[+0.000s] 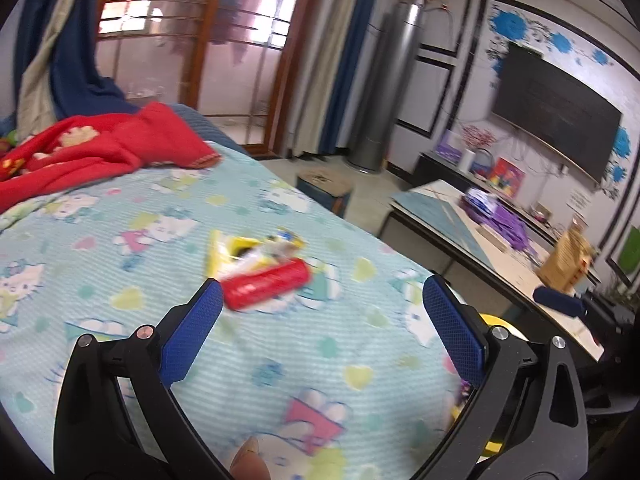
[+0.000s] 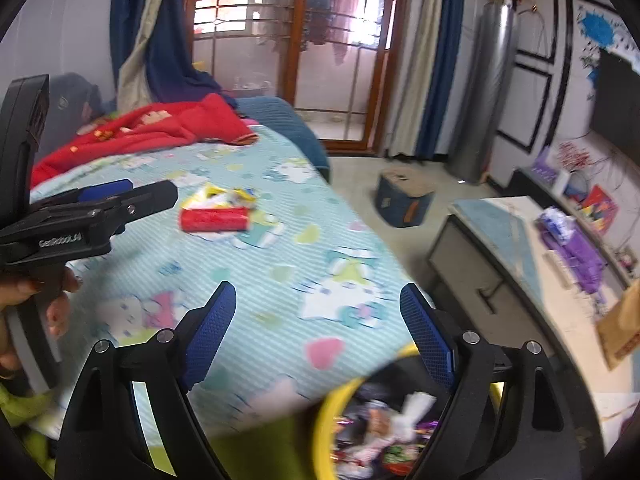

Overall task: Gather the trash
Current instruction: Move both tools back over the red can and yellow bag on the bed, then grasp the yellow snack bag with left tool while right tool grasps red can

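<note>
1. Left tool (image 1: pixel 322 316), right tool (image 2: pixel 318 320): both spread wide, nothing held.
2. Red wrapper (image 1: pixel 266 282), yellow scraps (image 1: pixel 250 250): lying on bed (image 1: pixel 120 248).
3. Step judged: approach; closure on wrapper, transfer to yellow bin (image 2: pixel 326 420) required.

Two grippers in play: the left gripper (image 1: pixel 322 292) and the right gripper (image 2: pixel 318 296), each with two blue pads. Ahead of both, one red packet (image 1: pixel 266 282) lies on the bed (image 1: pixel 120 240), touching one small heap of yellow-and-white wrappers (image 1: pixel 248 250). One yellow bin (image 2: pixel 326 420) sits just under the right gripper. One red blanket (image 1: pixel 92 148) lies far ahead.
</note>
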`<state>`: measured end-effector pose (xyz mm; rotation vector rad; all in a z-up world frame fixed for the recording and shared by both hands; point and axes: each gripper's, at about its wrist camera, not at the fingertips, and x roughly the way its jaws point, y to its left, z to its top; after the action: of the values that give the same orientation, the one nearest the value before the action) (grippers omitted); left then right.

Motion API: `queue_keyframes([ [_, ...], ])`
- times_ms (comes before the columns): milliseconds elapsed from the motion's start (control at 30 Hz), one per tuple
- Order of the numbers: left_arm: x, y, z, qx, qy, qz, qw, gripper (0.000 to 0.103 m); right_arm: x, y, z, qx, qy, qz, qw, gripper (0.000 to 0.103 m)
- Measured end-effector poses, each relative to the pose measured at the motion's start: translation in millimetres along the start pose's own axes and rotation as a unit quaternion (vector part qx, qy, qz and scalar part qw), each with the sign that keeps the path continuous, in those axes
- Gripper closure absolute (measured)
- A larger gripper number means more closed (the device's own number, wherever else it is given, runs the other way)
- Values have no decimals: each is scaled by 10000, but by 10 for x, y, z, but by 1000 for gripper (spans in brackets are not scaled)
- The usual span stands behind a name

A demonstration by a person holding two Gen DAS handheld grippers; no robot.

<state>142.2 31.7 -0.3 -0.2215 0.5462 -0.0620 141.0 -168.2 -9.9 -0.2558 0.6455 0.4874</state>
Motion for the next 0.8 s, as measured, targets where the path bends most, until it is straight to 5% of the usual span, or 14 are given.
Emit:
queue_keyframes([
  [233,29,464,119,-125,7,488,9987,11,470,220,210,395,181,547,9976,22],
  [433,250,832,191,-355,262,560,9975,11,863,221,311,873,337,919,9914,22],
  [800,1078,1131,261,-1097,1154,-202,9870,37,1324,230,387,937,463,828,9911,21],
])
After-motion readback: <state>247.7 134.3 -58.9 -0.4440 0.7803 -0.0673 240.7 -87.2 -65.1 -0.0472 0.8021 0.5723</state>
